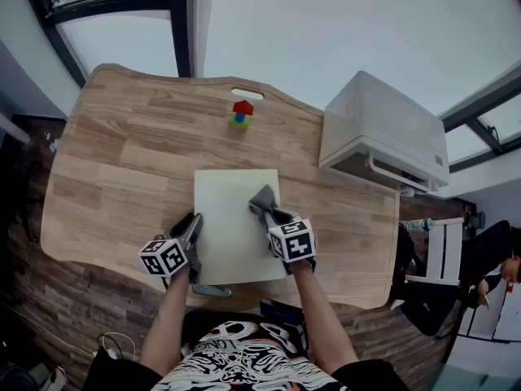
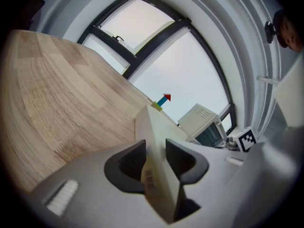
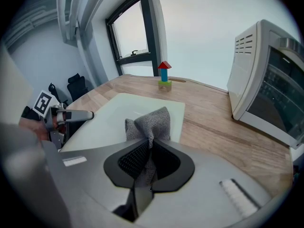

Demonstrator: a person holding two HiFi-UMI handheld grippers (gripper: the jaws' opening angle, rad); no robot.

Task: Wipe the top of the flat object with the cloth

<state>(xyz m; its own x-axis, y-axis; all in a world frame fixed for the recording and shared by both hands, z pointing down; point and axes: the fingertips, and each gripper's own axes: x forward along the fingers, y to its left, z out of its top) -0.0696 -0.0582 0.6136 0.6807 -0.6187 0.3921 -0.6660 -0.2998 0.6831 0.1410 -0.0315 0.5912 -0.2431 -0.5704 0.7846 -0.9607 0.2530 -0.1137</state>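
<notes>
A pale green flat board lies on the wooden table, near its front edge. My left gripper is at the board's left edge, and the board's edge fills the gap between its jaws, which press on it from both sides. My right gripper is shut on a grey knitted cloth. The cloth bunches out past the fingertips and rests on the right part of the board, close to its right edge. From the right gripper view, the left gripper shows at the board's far side.
A white box-shaped appliance stands on the table's right, beyond the board. A small stack of red, blue and green blocks stands at the table's back by a handle slot. A white chair and a seated person are off the table's right.
</notes>
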